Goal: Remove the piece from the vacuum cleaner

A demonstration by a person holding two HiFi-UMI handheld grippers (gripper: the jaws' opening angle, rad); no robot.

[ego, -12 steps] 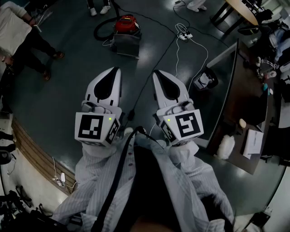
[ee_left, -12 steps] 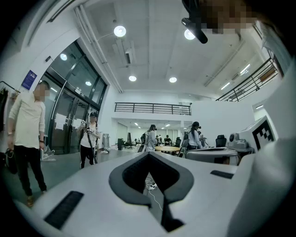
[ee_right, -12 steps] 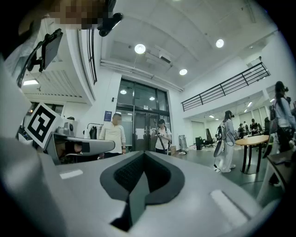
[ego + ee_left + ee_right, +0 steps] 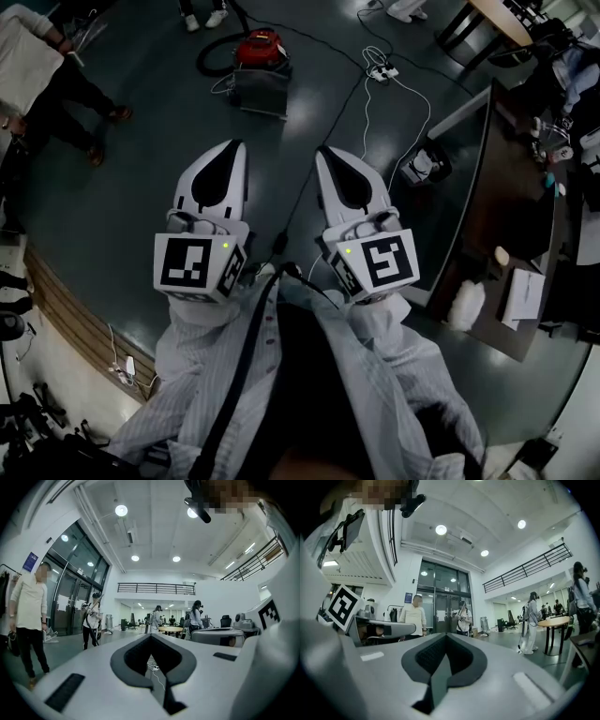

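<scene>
Fingers (image 4: 195, 187) together, empty, on left gripper (image 4: 238, 146) and right gripper (image 4: 322, 152); vacuum cleaner (image 4: 260, 52) well apart, open floor (image 4: 159, 122) between.

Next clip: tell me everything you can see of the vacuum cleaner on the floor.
The vacuum cleaner is a small canister type with a rounded red top over a grey, boxy lower body, plastic by the look. It stands upright on the dark floor, near the top of the head view. A black hose curls out from its left side. Only the floor visibly touches it. Finer parts are too small to make out.
</scene>
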